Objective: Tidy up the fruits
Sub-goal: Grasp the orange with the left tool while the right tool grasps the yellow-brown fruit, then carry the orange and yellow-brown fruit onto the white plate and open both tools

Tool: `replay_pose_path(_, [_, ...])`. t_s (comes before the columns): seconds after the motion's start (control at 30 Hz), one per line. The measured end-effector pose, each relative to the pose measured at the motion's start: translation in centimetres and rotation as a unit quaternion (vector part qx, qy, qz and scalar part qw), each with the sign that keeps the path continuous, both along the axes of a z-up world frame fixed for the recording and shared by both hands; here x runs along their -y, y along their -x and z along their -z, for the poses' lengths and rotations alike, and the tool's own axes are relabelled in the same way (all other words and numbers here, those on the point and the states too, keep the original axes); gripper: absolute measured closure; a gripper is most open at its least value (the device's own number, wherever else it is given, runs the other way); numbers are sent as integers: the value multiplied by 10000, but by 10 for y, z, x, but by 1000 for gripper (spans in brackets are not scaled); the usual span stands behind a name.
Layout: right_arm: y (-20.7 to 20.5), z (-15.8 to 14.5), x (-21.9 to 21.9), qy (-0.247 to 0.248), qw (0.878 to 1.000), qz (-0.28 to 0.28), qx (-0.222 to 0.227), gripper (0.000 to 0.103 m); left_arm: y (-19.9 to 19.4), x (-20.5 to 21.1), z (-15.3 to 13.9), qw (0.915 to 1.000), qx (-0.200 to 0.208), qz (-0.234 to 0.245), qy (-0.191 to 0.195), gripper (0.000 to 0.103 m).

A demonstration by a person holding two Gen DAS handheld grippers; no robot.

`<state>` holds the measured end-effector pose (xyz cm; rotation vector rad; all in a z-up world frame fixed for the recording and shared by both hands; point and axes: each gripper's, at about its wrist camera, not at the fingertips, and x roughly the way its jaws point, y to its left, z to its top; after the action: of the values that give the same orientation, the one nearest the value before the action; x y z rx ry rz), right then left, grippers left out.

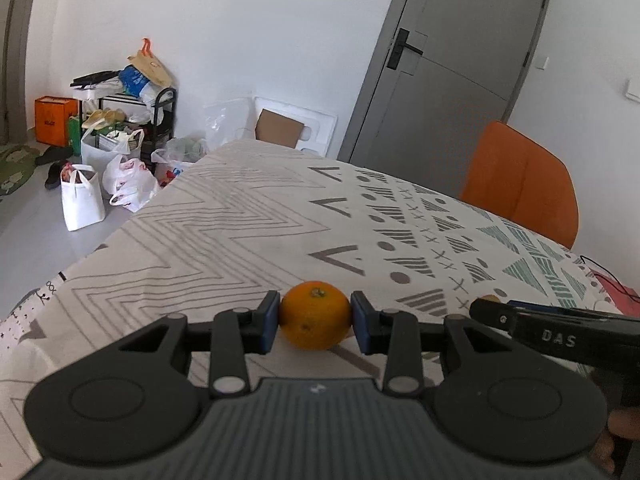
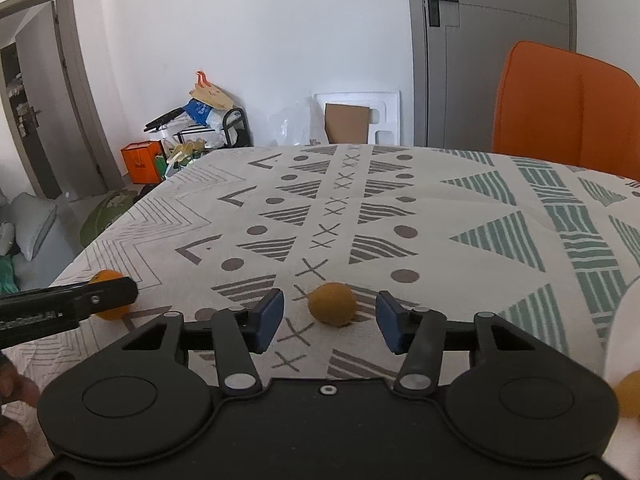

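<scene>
An orange sits on the patterned tablecloth between the blue pads of my left gripper, which is shut on it. The same orange shows in the right wrist view, partly hidden by the left gripper's finger. A small dull-yellow round fruit lies on the cloth between the fingers of my right gripper, which is open, with gaps on both sides of the fruit. The right gripper's finger shows at the right of the left wrist view. Part of another orange fruit shows at the right edge.
The table carries a white cloth with grey and green patterns. An orange chair stands at its far right side. A white object sits at the right edge. Bags and a rack clutter the floor by the wall. A grey door is behind.
</scene>
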<state>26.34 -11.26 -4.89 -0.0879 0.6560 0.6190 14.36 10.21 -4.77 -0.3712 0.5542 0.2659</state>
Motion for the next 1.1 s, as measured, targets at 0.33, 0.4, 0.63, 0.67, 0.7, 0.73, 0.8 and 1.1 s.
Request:
replay_pose_path(0.33, [13, -5, 6, -116, 9999, 98, -4, 77, 8, 1, -7, 9999, 118, -26, 26, 66])
replay_pose_path(0.4, [18, -8, 14, -173, 9997, 144, 2, 77, 8, 8, -10, 9998, 168, 80, 30, 66])
replay_pose_path(0.63, [37, -21, 47, -424, 9981, 425, 130, 77, 5, 41, -20, 9983, 322, 492, -15, 66])
replay_pose_path(0.67, [40, -23, 52, -449, 9978, 468, 167, 77, 5, 46, -22, 9979, 342, 555, -24, 66])
replay_pose_path(0.7, [43, -24, 59, -477, 9973, 517, 202, 77, 4, 52, -23, 9975, 361, 610, -31, 66])
replay_pose_path(0.73, [44, -25, 63, -502, 9970, 555, 214, 77, 4, 57, -25, 9971, 379, 657, -40, 66])
replay_pose_path(0.8, [46, -26, 75, -549, 9961, 652, 238, 77, 2, 67, -28, 9963, 415, 750, -67, 66])
replay_pose_path(1.1, [51, -29, 124, -653, 9911, 1112, 338, 77, -6, 109, -36, 9916, 496, 1189, -152, 66])
